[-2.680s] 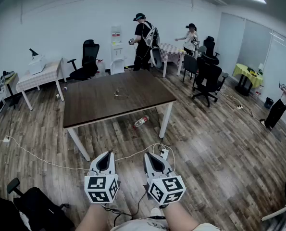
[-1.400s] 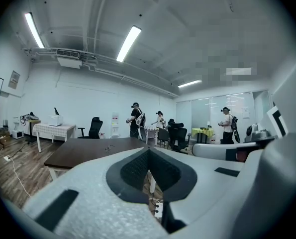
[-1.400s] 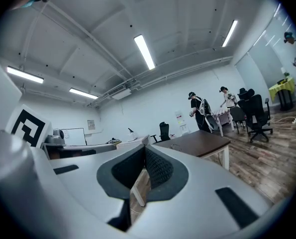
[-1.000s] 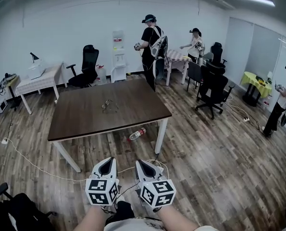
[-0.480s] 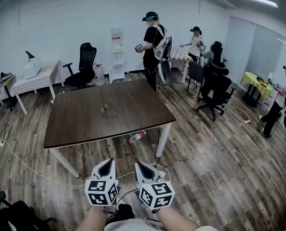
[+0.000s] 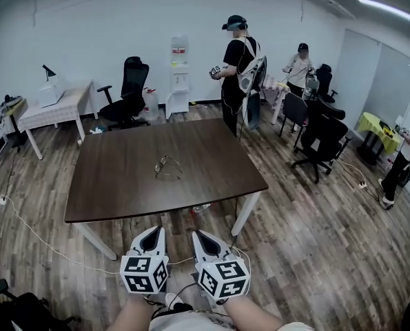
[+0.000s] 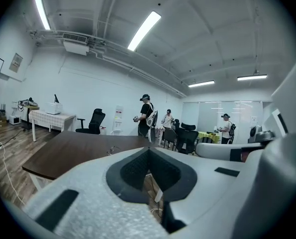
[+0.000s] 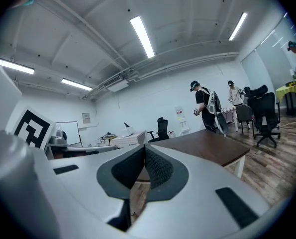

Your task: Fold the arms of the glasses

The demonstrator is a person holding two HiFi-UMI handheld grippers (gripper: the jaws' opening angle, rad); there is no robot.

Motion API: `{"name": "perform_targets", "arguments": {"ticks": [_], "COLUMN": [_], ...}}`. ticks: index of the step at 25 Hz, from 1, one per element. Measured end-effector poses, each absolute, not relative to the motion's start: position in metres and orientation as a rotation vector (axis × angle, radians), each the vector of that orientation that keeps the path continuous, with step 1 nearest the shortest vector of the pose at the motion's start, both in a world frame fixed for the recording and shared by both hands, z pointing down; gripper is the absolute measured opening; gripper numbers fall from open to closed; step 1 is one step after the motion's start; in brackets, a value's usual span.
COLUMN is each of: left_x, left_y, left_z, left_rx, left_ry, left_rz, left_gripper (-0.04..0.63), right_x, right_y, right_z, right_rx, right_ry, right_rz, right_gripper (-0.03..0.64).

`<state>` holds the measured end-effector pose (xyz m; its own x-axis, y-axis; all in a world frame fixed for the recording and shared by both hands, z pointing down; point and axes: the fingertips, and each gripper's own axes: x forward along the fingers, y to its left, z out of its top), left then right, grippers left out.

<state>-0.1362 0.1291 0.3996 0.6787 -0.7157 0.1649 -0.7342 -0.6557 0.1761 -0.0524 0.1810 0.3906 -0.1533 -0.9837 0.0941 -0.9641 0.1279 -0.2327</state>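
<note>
The glasses (image 6: 168, 167) lie with arms spread near the middle of the dark brown table (image 6: 115, 185), well ahead of both grippers. My left gripper (image 6: 154, 231) and right gripper (image 6: 200, 234) are held side by side in front of the table's near edge, both pointing at it. Each is shut with nothing between its jaws. In the left gripper view the shut left gripper (image 7: 148, 149) fills the lower frame, and the glasses (image 7: 111, 150) show as a small shape on the table top. The right gripper view has the shut right gripper (image 8: 144, 147) in front of the table (image 8: 207, 146); the glasses are hidden there.
A person (image 6: 239, 61) with gear stands at the table's far right corner; others stand further back right. Office chairs (image 6: 127, 88) and a small side table (image 6: 49, 112) line the back. A bottle (image 6: 201, 207) lies under the table, and a cable (image 6: 25, 226) runs across the wooden floor.
The view has moved towards the table, which now looms larger and closer to both grippers. Both grippers stay shut and side by side. The standing person has shifted right.
</note>
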Motion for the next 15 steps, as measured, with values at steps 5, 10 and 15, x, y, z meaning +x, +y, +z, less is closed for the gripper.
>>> {"name": "perform_targets", "arguments": {"ticks": [5, 10, 15], "left_x": [-0.141, -0.142, -0.146], "left_y": [0.076, 0.028, -0.008], "left_z": [0.401, 0.400, 0.406], "left_rx": [2.647, 2.633, 2.634], "left_ry": [-1.179, -1.192, -1.191], "left_rz": [0.123, 0.122, 0.137], "left_gripper": [0.014, 0.014, 0.014], "right_x": [-0.053, -0.053, -0.060], "right_y": [0.126, 0.080, 0.039], "right_z": [0.386, 0.382, 0.388], "right_rx": [-1.974, -1.967, -1.955], "right_ry": [2.296, 2.311, 2.321], "right_rz": [-0.359, -0.338, -0.352], "right_gripper": [0.015, 0.015, 0.015]}}
